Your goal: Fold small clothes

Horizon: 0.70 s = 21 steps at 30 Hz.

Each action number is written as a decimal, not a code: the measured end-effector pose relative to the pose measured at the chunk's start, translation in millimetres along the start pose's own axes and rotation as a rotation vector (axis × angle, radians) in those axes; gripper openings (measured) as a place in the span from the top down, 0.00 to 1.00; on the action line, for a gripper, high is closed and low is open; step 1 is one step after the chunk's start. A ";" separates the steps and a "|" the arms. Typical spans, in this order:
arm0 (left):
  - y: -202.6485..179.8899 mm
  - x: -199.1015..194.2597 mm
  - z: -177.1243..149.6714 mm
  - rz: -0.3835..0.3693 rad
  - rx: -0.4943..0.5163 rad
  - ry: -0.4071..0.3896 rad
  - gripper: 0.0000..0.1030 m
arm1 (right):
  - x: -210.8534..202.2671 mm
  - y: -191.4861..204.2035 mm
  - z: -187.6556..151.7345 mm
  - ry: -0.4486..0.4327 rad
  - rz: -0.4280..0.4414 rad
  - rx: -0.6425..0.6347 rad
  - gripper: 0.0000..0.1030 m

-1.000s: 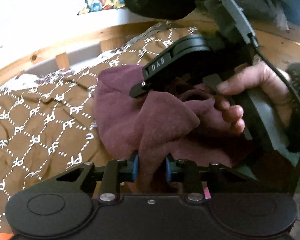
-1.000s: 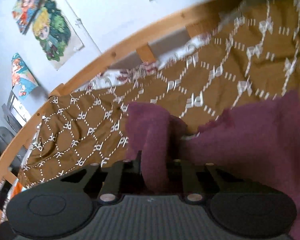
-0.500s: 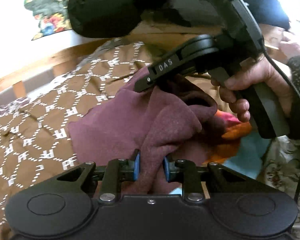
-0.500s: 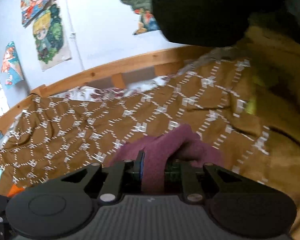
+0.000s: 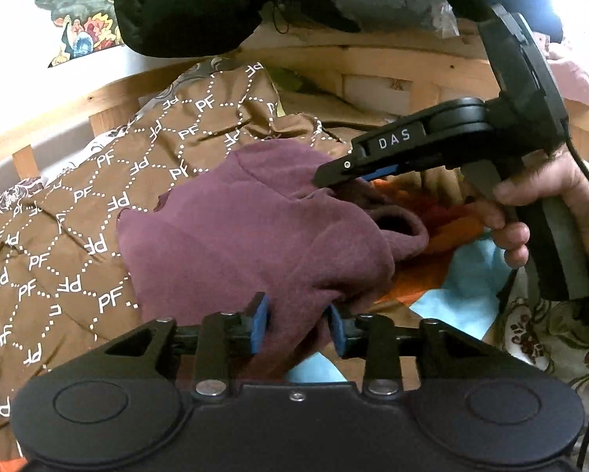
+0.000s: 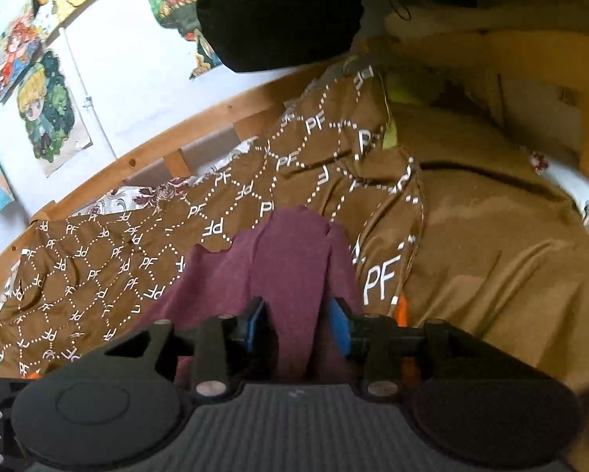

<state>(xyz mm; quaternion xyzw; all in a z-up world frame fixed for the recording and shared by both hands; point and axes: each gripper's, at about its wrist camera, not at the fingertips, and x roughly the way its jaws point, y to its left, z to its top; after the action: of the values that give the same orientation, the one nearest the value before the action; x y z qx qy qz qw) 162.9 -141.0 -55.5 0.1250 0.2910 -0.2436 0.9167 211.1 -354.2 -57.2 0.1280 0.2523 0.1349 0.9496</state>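
A bed was bounded at its far side by a wooden rail (image 5: 109, 96), with a white wall (image 6: 129, 90) hung with cartoon posters (image 6: 48, 114) behind it. Most of the surface was covered by a brown blanket (image 5: 58, 236) printed with white dotted diamonds and "PF" letters, and open brown cloth was left to the left of the garment in both views. To the right, in the left wrist view, orange and light blue fabric (image 5: 463, 271) and a floral sheet (image 5: 538, 338) were seen. A black bulky mass (image 5: 184, 4) overhung the top of both views.

A maroon garment (image 5: 247, 236), fleecy and creased, was lying bunched on the blanket, with a rounded opening turned toward the right.

The left gripper (image 5: 297, 328) had just been opening; its blue pads (image 5: 260, 324) were spread, with a fold of the garment lying loosely between them. The right gripper (image 6: 300, 326) had likewise been opening, its pads apart with maroon cloth between them. In the left wrist view it was seen held by a hand (image 5: 530, 204), its tips at the garment's upper edge.
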 end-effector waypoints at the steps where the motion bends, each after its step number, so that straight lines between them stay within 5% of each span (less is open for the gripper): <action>1: -1.1 -0.3 -0.3 -0.003 0.000 -0.002 0.62 | -1.8 1.1 -0.7 -0.011 -0.005 -0.019 0.78; 5: -6.8 4.5 2.4 0.001 0.005 0.001 0.65 | -0.1 9.3 -2.2 -0.054 -0.016 -0.096 0.89; 10: -4.2 17.1 9.1 -0.020 -0.090 -0.004 0.72 | 4.6 15.9 0.8 -0.113 -0.058 -0.129 0.92; 14: -12.1 26.4 11.4 -0.009 -0.066 0.011 0.72 | 9.8 9.5 6.8 -0.136 -0.075 -0.126 0.92; 16: -13.0 23.3 10.4 -0.007 -0.048 0.010 0.68 | 13.6 3.8 6.5 -0.122 -0.074 -0.115 0.92; 21: -0.6 4.4 12.1 -0.063 -0.123 -0.013 0.34 | 13.6 2.6 3.1 -0.107 -0.080 -0.122 0.84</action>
<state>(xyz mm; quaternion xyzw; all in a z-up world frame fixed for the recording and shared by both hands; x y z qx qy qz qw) 171.5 -147.6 -48.4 0.0576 0.3034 -0.2549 0.9163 223.5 -347.9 -59.8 0.0666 0.1972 0.1048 0.9725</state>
